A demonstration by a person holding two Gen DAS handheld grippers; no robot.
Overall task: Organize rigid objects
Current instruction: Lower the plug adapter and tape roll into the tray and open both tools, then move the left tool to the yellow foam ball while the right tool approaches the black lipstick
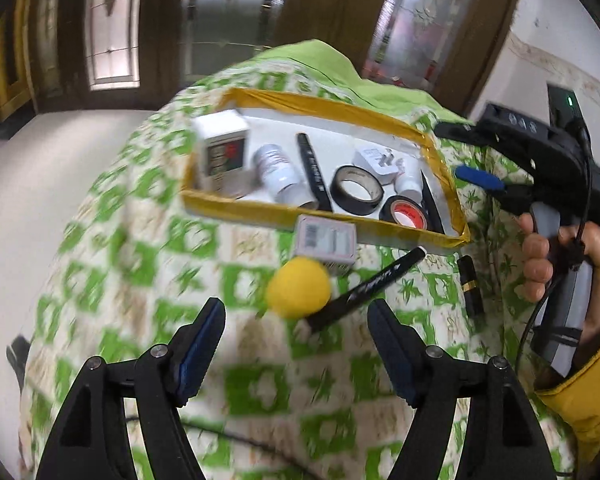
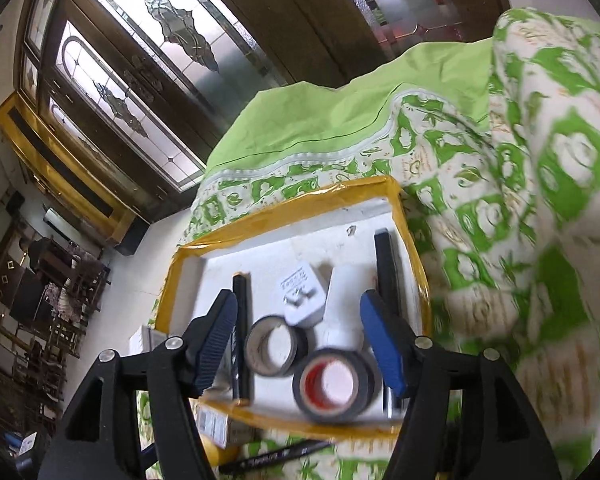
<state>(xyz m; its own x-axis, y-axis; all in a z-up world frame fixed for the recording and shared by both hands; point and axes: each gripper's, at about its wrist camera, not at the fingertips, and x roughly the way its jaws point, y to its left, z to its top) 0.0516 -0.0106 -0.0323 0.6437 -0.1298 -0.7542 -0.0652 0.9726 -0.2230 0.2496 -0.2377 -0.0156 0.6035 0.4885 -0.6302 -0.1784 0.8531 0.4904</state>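
green-patterned cloth (image 1: 148, 264), yellow ball (image 1: 299, 288) just ahead of left hand-held gripper (image 1: 296, 312), jaws apart, empty

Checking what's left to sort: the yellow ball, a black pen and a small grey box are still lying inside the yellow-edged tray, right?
Not quite. The yellow ball, black pen and small grey box lie outside the yellow-edged tray, on the green patterned cloth in front of it. The left wrist view shows this.

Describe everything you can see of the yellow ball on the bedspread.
The yellow ball is round, matte and looks like soft foam, plain with no markings. It rests on the green-patterned bedspread, outside the tray, directly in front of a small grey box and against a black marker. No claw touches it.
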